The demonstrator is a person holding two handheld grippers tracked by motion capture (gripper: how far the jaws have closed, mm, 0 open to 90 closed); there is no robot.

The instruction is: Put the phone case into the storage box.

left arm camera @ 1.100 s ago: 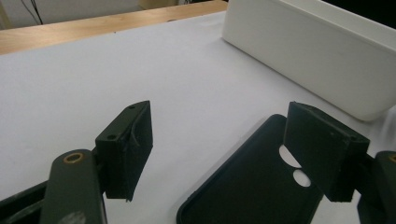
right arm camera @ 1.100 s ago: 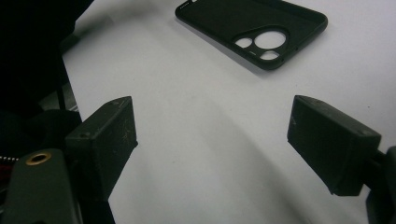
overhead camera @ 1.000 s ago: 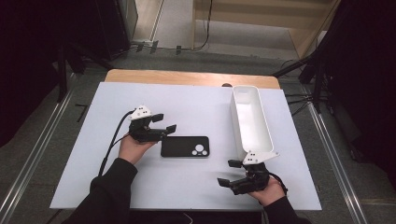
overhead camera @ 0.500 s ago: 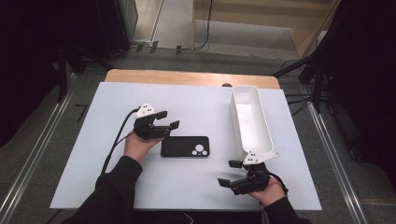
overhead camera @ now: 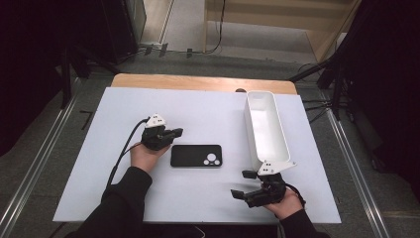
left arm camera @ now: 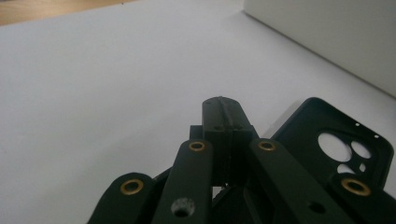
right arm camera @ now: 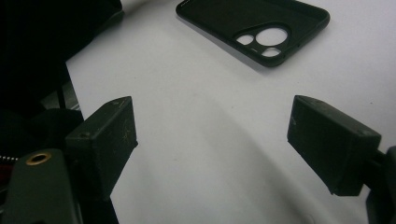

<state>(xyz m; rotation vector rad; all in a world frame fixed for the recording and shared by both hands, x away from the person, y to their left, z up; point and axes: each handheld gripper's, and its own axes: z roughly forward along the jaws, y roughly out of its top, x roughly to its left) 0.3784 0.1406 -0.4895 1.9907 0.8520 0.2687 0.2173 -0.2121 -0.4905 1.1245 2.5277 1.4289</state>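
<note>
Black phone case (overhead camera: 196, 155) lies untouched on the worktop (overhead camera: 208, 114); left tool (overhead camera: 171, 134), at its nine o'clock, just pressed together empty; right tool (overhead camera: 243, 184) spread. Pickup outstanding.

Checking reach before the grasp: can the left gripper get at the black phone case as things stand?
Probably yes. The left gripper sits just beside the phone case on the white table, nothing between them. Its jaws have just closed on nothing, so they must reopen first.
</note>
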